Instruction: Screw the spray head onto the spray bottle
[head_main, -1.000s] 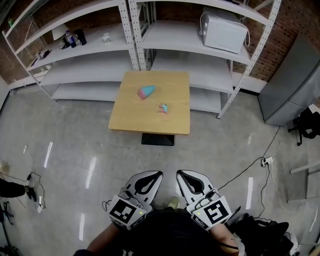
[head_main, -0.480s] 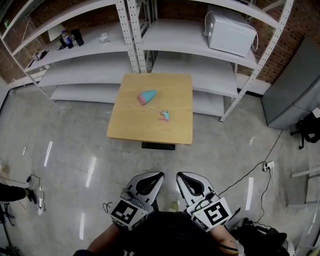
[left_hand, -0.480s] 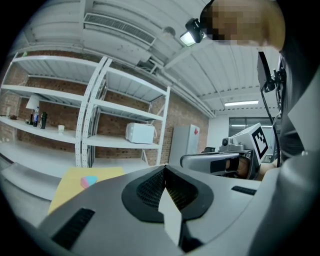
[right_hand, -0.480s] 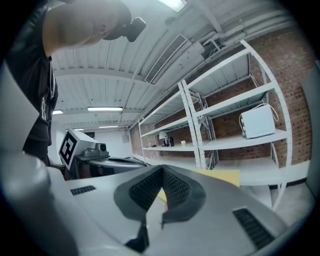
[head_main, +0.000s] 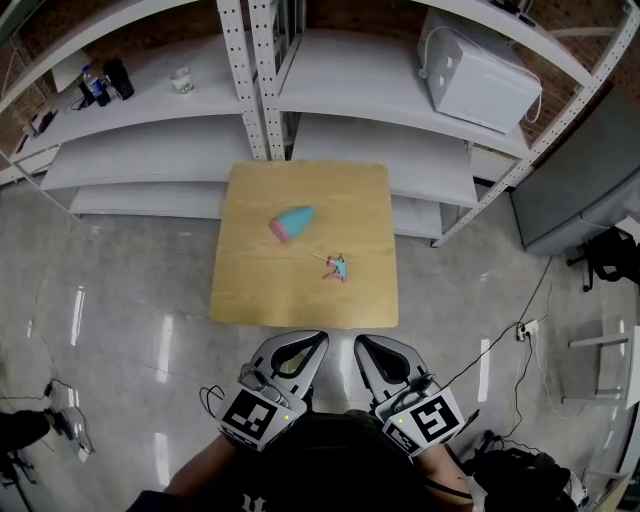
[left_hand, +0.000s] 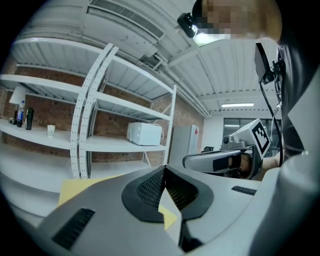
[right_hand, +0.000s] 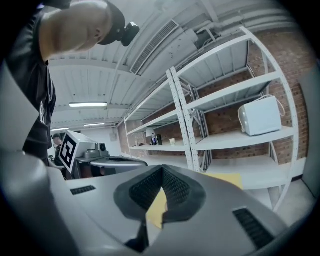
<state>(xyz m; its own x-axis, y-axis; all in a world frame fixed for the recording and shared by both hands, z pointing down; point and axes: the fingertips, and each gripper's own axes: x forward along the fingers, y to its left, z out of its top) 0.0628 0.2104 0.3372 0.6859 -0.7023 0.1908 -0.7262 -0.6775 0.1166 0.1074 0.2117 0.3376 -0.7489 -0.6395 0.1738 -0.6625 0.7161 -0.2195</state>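
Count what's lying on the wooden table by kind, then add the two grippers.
Spray bottle: 1
Spray head: 1
Grippers: 2 (left gripper, right gripper, both shut with nothing between the fingers)
Total: 4

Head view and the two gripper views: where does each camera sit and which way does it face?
Head view: on the person's head, looking down at the table, bottle and spray head; shows the left gripper, right gripper and torso.
Left gripper view: on that gripper, facing the shelves; shows its shut jaws and the right gripper.
Right gripper view: on that gripper, facing the shelves; shows its shut jaws and the left gripper.
Shared: the table.
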